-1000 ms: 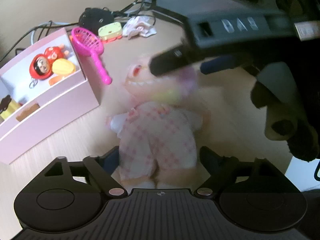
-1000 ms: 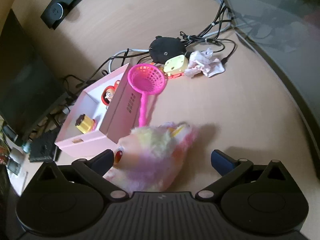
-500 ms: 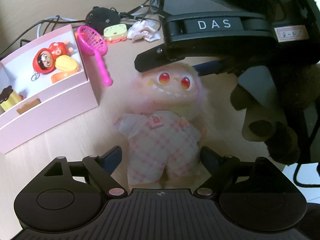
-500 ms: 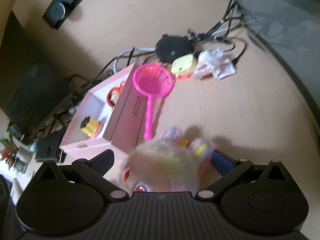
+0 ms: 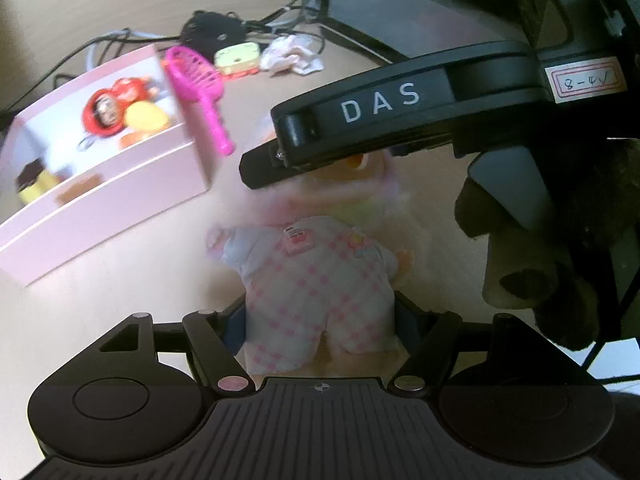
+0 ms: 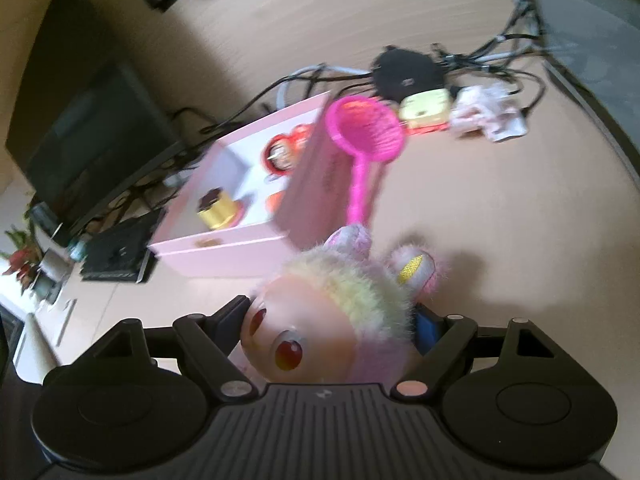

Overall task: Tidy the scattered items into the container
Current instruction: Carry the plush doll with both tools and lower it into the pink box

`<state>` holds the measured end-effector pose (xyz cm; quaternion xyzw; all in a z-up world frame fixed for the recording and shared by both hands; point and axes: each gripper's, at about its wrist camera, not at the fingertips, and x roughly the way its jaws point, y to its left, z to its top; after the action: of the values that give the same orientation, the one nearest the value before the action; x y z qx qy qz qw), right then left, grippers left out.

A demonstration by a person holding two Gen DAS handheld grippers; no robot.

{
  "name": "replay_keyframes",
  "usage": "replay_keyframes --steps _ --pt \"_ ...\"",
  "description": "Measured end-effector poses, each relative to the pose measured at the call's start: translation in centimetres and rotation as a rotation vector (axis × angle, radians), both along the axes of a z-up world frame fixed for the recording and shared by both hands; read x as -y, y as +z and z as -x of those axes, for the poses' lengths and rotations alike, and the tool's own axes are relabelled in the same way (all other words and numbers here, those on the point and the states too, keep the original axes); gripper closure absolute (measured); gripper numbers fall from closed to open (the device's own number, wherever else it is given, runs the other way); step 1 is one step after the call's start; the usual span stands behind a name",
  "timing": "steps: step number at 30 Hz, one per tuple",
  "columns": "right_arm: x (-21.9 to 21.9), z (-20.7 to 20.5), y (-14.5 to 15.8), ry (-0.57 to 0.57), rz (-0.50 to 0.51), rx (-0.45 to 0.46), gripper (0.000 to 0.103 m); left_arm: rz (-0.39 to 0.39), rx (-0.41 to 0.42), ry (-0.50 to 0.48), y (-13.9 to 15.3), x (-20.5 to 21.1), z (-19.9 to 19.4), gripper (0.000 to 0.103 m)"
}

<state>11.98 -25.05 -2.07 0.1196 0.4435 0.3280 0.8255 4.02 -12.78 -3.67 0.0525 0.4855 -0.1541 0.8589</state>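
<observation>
A plush doll (image 5: 320, 272) in a pink checked outfit, with a fluffy pastel head (image 6: 340, 312), is held between both grippers. My left gripper (image 5: 320, 312) is closing, and its fingers press on the doll's lower body from both sides. My right gripper (image 6: 332, 316) is closing too, its fingers against the sides of the head. In the left wrist view its black body (image 5: 400, 120) covers most of the doll's face. The pink box (image 5: 120, 196) (image 6: 240, 248) stands to the left, with a red figure (image 5: 104, 112) and other small toys inside.
A pink net scoop (image 5: 200, 84) (image 6: 364, 128) leans on the box's right wall. Behind it lie a yellow toy (image 5: 236, 58), crumpled tissue (image 5: 292, 54) and a black hub with cables (image 6: 404, 72). A monitor base stands at the back right.
Both grippers' jaws have narrowed onto the doll. The doll's head has come up between the right fingers, and the right gripper now hides its face from the left view.
</observation>
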Motion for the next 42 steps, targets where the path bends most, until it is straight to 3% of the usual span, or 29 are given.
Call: replay_keyframes --steps 7,13,19,25,32,42 --pt "-6.3 2.5 1.8 0.142 0.025 0.018 0.021 0.012 -0.047 0.112 1.4 -4.9 4.0 0.026" --pt "-10.8 4.2 3.6 0.236 0.036 0.068 0.021 0.031 0.006 0.179 2.4 -8.5 7.2 0.026" --pt "-14.0 5.4 3.7 0.252 0.070 0.076 0.021 0.060 0.028 0.227 2.4 -10.9 8.8 0.026" --pt "-15.5 6.6 3.8 0.241 0.079 0.078 0.021 0.066 0.048 0.216 2.8 -12.5 10.2 0.026" --pt "-16.7 7.7 2.0 0.197 0.107 0.025 0.021 0.109 -0.019 0.199 0.9 -14.6 9.6 0.027" --pt "-16.1 8.8 5.4 0.150 0.116 0.131 0.021 0.101 0.061 0.125 1.9 -14.6 9.5 0.028"
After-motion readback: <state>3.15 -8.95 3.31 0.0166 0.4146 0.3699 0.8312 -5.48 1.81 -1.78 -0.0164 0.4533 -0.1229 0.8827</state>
